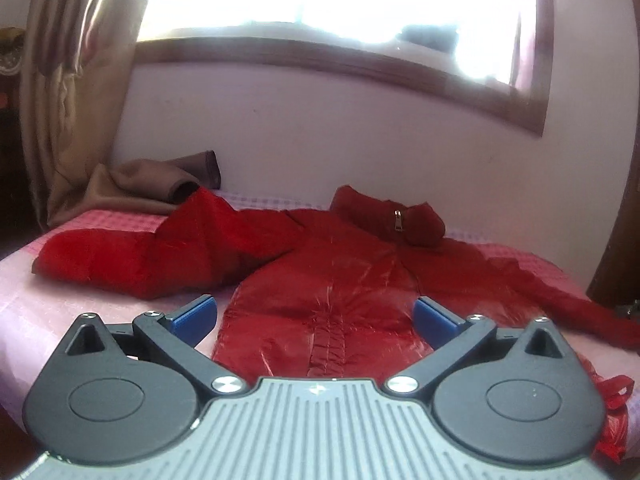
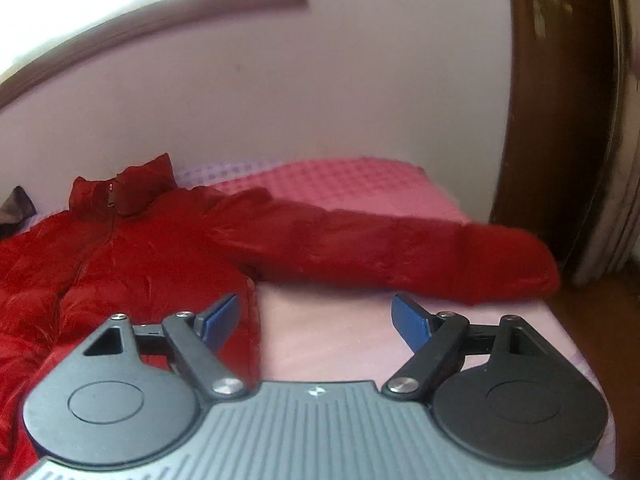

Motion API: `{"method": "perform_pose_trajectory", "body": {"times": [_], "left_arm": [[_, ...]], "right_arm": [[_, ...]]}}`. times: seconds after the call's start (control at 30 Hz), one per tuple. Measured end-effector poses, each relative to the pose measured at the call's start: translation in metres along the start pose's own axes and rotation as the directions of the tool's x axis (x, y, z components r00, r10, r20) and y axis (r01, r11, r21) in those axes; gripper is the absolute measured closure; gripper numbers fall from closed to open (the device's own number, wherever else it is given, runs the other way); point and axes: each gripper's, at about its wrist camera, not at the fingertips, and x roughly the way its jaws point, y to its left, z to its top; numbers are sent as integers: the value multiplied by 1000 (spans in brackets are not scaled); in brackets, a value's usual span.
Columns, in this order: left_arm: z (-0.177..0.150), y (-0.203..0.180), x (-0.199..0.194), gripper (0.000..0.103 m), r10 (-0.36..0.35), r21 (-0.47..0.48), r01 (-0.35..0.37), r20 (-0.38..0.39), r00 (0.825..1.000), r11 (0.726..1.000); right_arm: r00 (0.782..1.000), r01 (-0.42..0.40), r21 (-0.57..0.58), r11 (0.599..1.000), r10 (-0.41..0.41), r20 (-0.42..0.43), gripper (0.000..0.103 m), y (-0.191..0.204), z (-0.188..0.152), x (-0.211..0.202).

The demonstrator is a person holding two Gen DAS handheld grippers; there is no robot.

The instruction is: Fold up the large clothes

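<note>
A shiny red zip-up jacket [image 1: 328,276] lies spread face up on a pink bed [image 1: 60,312], collar away from me, sleeves out to both sides. My left gripper [image 1: 315,316] is open and empty, held above the jacket's lower front. In the right wrist view the jacket [image 2: 132,248] fills the left side and its sleeve [image 2: 400,252] stretches right to the bed's edge. My right gripper [image 2: 316,318] is open and empty, over the jacket's side edge and the pink sheet [image 2: 328,336] below the sleeve.
A brown cloth [image 1: 160,180] lies at the bed's far left corner by a beige curtain [image 1: 72,80]. A window [image 1: 340,8] is in the white wall behind the bed. A dark wooden post [image 2: 560,100] stands past the bed's right edge.
</note>
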Motion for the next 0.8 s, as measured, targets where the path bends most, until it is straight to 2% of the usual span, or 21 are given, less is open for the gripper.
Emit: {"method": "perform_pose_trajectory", "body": {"times": [0.13, 0.4, 0.63, 0.73, 0.8], "left_arm": [[1, -4, -4, 0, 34, 31, -35, 31, 999, 999], [6, 0, -3, 0, 26, 17, -26, 22, 999, 1000], [7, -2, 2, 0, 19, 29, -19, 14, 1000, 999], [9, 0, 7, 0, 10, 22, -10, -2, 1000, 1000], [10, 3, 10, 0, 0, 5, 0, -12, 1000, 1000]], "right_arm": [[1000, -12, 8, 1000, 13, -3, 20, 1, 0, -2], [1000, -24, 7, 1000, 24, -5, 20, 3, 0, 4], [999, -35, 56, 998, 36, -29, 20, -6, 0, 17], [996, -54, 131, 990, 63, -60, 20, -23, -5, 30], [992, -78, 229, 970, 99, -79, 20, -48, -12, 39]]}}
